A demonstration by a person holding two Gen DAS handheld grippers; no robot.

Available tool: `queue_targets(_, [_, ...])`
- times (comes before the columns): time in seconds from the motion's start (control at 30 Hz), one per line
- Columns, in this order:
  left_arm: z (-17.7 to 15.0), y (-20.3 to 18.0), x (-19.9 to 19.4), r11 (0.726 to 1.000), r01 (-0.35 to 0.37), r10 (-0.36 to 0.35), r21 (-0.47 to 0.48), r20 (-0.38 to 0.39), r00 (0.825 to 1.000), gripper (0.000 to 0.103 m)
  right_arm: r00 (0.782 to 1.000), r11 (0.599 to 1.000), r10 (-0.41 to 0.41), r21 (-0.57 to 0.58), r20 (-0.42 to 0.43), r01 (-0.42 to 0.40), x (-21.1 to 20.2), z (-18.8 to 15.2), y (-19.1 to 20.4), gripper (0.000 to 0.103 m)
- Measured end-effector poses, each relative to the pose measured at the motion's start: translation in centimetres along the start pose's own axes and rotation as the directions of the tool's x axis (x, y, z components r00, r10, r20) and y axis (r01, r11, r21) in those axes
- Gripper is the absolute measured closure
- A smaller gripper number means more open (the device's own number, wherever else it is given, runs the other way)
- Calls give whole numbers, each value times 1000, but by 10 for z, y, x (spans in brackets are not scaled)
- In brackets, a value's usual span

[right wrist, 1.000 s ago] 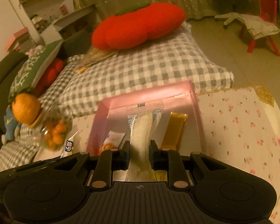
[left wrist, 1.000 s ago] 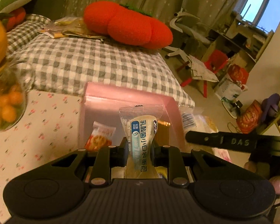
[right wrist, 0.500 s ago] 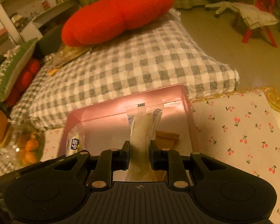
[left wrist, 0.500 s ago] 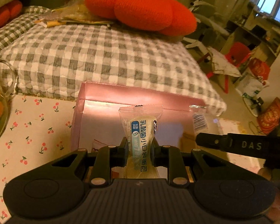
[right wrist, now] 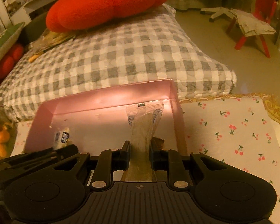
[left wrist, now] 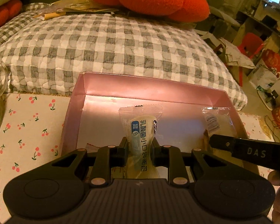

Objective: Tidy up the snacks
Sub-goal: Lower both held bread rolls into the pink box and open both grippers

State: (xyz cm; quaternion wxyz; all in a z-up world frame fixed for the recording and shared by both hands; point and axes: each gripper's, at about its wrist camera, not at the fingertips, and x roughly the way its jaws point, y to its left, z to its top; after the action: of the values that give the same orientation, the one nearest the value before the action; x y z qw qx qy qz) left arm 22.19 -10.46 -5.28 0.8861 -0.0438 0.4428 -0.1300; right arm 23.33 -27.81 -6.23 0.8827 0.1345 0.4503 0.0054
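1. The left tool (left wrist: pixel 140 145) is gripping a wrapped bread packet (left wrist: pixel 141 130) above the pink box (left wrist: pixel 140 85).
2. The right tool (right wrist: pixel 140 149) is clamping a second clear-wrapped snack (right wrist: pixel 143 128) over the box's right end, on the cherry-print desk (right wrist: pixel 233 130).

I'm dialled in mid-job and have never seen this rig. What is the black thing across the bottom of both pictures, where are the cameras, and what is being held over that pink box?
No robot arm here: a person holds a two-finger claw in each hand, with a fisheye camera on each looking forward along its fingers. The black shape at the bottom is the claw itself.

In the left wrist view, the left claw is shut on a clear-wrapped small bread packet with blue Chinese print. The black bar at the right of that view is the right claw.

In the right wrist view, the right claw is shut on another clear snack packet, seen from its back.

Both hang over an open pink box on a cherry-print tablecloth. A checked cushion lies behind.
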Motion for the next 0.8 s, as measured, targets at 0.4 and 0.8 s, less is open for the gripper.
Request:
queue_targets(0.4, [-1,-1,1,1000,10,-11,25,23,1000,48,997,997,43,69,57,-47,-13,5,-13,48])
queue_targets(0.8, [-11,-6,-22,998,31,-32,49,39,999,28,994,994,60,85,94,-68,-42,5,-9,32])
